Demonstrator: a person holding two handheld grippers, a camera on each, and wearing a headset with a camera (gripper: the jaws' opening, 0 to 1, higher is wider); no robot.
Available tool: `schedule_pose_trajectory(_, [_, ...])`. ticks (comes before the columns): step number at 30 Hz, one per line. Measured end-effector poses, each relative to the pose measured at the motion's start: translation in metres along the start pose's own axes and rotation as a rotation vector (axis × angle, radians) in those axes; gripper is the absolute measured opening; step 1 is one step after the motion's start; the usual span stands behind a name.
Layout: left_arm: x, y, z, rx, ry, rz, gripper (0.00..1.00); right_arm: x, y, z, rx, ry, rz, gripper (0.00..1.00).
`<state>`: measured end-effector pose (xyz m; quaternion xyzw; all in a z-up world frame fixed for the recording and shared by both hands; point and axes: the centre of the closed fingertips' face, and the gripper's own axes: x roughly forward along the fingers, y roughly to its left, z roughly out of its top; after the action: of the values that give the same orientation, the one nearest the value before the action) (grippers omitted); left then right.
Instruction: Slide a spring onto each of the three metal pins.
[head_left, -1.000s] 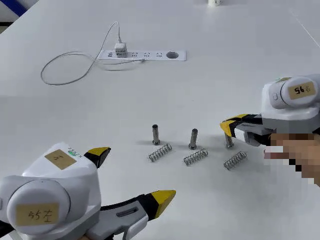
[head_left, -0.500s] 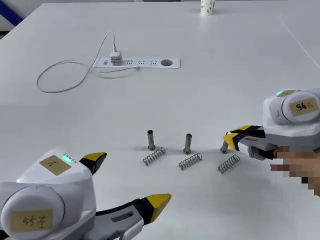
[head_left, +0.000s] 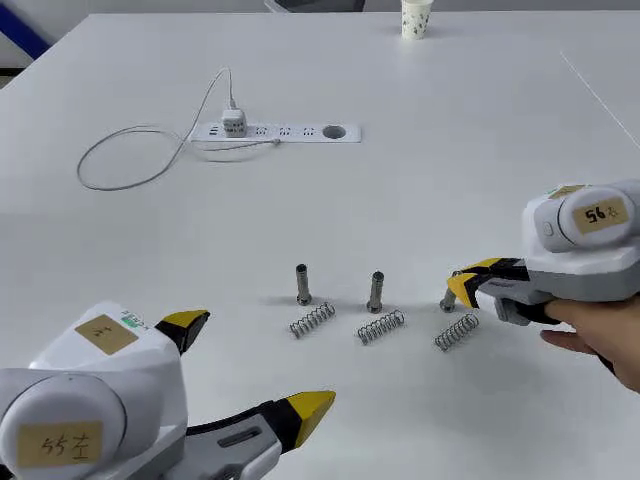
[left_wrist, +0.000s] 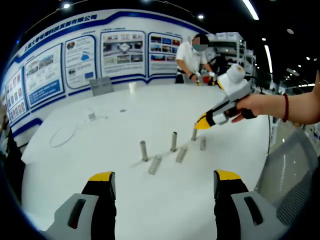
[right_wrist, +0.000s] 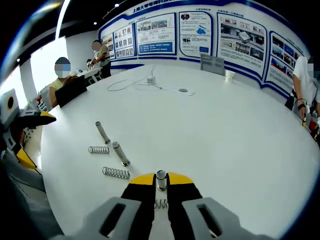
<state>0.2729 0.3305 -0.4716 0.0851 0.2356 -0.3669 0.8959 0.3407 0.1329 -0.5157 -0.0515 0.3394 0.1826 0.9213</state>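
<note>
Three metal pins stand in a row on the white table: the left pin (head_left: 302, 284), the middle pin (head_left: 376, 291) and the right pin (head_left: 447, 300). A loose spring lies in front of each: left spring (head_left: 313, 319), middle spring (head_left: 381, 326), right spring (head_left: 457, 332). My right gripper (head_left: 465, 284) comes in from the right, shut on the right pin (right_wrist: 161, 179), whose top shows between the yellow tips. The right spring (right_wrist: 161, 203) lies under its jaws. My left gripper (head_left: 250, 365) hovers open at the near left, well short of the left pin (left_wrist: 143, 150).
A white power strip (head_left: 270, 131) with a plugged-in charger and looped cable (head_left: 130, 165) lies at the far left. A paper cup (head_left: 415, 17) stands at the table's far edge. People stand beyond the table, and a chair (left_wrist: 295, 170) sits beside it.
The head camera has tilted, shifting the whole picture. My right gripper has settled a little lower at the right pin. The pins, the springs and my left gripper keep their places.
</note>
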Motion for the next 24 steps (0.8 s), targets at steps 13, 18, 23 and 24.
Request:
schedule_pose_trajectory(13, [-0.001,0.004,0.000,0.007,0.006,0.011,0.81,-0.006,0.004,0.001,0.025,-0.009,0.001,0.17])
schedule_pose_trajectory(18, [-0.001,0.006,0.000,0.013,0.008,0.011,0.80,-0.012,0.009,0.007,0.022,-0.032,0.022,0.22])
schedule_pose_trajectory(23, [0.001,0.008,0.002,0.024,0.005,0.006,0.76,-0.020,0.014,0.013,0.019,-0.060,0.042,0.26])
schedule_pose_trajectory(24, [0.002,0.008,0.002,0.028,0.004,0.003,0.76,-0.022,0.015,0.013,0.015,-0.061,0.045,0.28])
